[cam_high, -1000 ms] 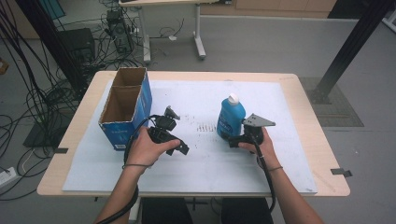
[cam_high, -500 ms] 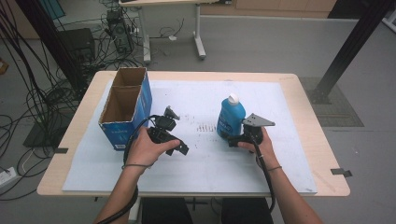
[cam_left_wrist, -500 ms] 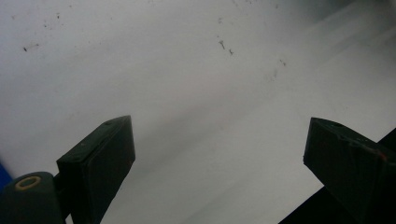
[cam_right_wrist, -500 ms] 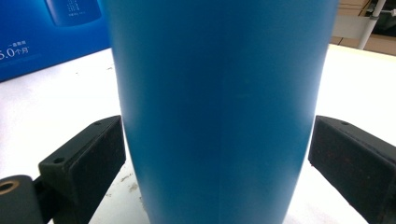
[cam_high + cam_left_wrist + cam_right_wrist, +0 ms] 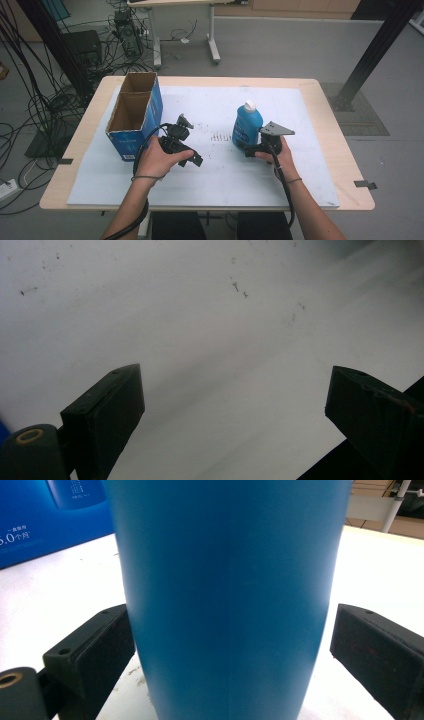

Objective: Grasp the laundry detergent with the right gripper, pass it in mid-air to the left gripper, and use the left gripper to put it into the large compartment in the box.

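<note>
A blue cardboard box [image 5: 134, 116] with two open compartments stands at the left of the frame on a white sheet [image 5: 210, 107]. The sheet covers a wooden table [image 5: 332, 132]. Black cables [image 5: 45, 100] lie on the floor at upper left.

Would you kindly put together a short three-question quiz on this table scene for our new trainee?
1. True or false: the blue bottle stands upright between the jaws of the right tool.
2. What does the left tool hold? A) the bottle cap B) nothing C) a cardboard flap
3. Fill in: the cardboard box standing at the left of the table has ___ open compartments.

Key:
1. True; the left jaw touches it and a small gap shows at the right jaw, so it is not yet clamped.
2. B; its jaws stand wide apart over the white mat.
3. Two.
</note>
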The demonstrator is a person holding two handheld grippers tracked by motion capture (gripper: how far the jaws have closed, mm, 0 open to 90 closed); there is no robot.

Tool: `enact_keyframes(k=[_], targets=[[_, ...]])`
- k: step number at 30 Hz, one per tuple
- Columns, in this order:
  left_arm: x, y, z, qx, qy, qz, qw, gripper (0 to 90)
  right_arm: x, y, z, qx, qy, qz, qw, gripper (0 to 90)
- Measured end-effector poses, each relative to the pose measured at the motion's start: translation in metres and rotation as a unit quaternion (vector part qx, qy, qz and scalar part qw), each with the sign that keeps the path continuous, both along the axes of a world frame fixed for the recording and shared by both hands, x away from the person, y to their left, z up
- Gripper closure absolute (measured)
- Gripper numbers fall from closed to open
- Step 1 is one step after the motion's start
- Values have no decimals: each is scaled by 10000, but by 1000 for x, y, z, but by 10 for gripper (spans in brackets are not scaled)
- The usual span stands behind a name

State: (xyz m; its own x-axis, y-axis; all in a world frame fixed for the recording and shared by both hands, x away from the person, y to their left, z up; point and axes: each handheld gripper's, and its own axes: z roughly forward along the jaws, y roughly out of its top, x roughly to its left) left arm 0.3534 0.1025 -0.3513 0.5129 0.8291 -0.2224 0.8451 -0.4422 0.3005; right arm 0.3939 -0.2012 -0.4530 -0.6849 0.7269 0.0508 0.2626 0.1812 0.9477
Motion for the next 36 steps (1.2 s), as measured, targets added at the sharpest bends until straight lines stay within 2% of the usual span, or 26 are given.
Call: enact_keyframes(k=[36], targets=[[-1, 1, 1, 0, 12, 26, 10000, 92, 0, -1, 0, 100, 8, -12, 9999, 42]])
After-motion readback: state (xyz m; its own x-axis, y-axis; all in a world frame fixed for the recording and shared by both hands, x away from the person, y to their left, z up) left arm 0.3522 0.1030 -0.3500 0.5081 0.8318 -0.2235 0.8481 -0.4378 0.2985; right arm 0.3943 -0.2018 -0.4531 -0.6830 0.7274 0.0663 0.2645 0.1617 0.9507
